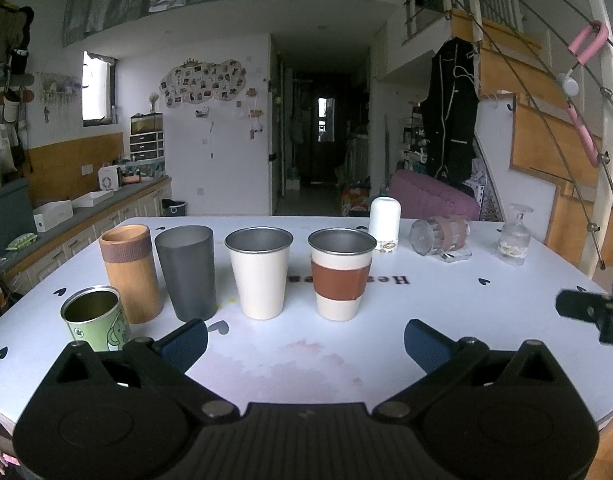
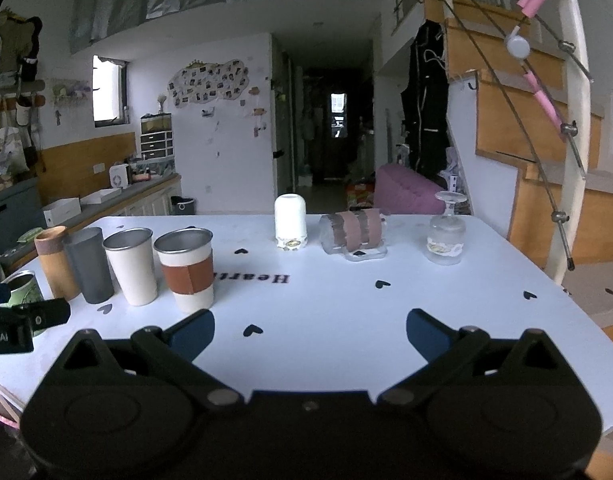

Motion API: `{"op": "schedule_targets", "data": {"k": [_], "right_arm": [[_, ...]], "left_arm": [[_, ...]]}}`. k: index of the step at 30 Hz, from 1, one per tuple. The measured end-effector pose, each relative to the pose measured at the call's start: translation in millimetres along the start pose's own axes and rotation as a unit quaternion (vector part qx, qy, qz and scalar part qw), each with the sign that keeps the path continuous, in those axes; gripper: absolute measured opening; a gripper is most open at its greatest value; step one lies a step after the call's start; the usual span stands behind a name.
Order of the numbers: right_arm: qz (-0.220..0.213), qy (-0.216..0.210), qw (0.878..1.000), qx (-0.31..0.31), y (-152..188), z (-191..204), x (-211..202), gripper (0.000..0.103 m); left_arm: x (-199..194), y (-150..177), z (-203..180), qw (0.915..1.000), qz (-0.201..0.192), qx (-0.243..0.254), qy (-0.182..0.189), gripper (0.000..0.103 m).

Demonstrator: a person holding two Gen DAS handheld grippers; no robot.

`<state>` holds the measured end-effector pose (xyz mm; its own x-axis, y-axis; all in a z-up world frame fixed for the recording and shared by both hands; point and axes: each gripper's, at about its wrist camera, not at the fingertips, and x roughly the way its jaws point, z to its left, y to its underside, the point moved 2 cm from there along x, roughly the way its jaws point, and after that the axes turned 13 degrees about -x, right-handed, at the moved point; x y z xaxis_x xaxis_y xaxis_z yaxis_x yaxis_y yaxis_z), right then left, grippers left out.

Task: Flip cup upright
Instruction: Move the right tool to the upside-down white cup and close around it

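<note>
A white cup (image 2: pixel 290 221) stands upside down at the far side of the white table (image 2: pixel 346 312); it also shows in the left wrist view (image 1: pixel 384 225). A glass mug with brown bands (image 2: pixel 356 234) lies on its side next to it, also in the left wrist view (image 1: pixel 440 236). A stemmed glass (image 2: pixel 446 236) stands upside down at the far right, also in the left wrist view (image 1: pixel 514 240). My left gripper (image 1: pixel 304 338) is open and empty above the near table. My right gripper (image 2: pixel 310 332) is open and empty, well short of these cups.
Several upright cups stand in a row at the left: a green tin (image 1: pixel 94 318), a bamboo cup (image 1: pixel 130 272), a grey cup (image 1: pixel 186 272), a white steel cup (image 1: pixel 260 272) and a brown-sleeved cup (image 1: pixel 340 274). A counter is at the left, stairs at the right.
</note>
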<state>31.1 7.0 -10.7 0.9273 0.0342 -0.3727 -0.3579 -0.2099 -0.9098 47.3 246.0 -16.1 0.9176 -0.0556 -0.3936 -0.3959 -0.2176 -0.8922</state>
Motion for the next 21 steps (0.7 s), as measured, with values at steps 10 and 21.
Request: {"op": "schedule_targets", "data": {"k": [10, 21], "right_arm": [[-0.001, -0.008, 1.0, -0.004, -31.2, -2.3, 59.7, 0.103], [0.005, -0.011, 1.0, -0.013, -93.1, -4.3, 182.3, 0.103]], "left_arm": [[6.6, 12.8, 20.6, 1.0, 0.007, -0.003, 0.004, 0.103], [27.7, 19.5, 53.6, 0.9995, 0.017, -0.027, -0.002, 0.103]]}}
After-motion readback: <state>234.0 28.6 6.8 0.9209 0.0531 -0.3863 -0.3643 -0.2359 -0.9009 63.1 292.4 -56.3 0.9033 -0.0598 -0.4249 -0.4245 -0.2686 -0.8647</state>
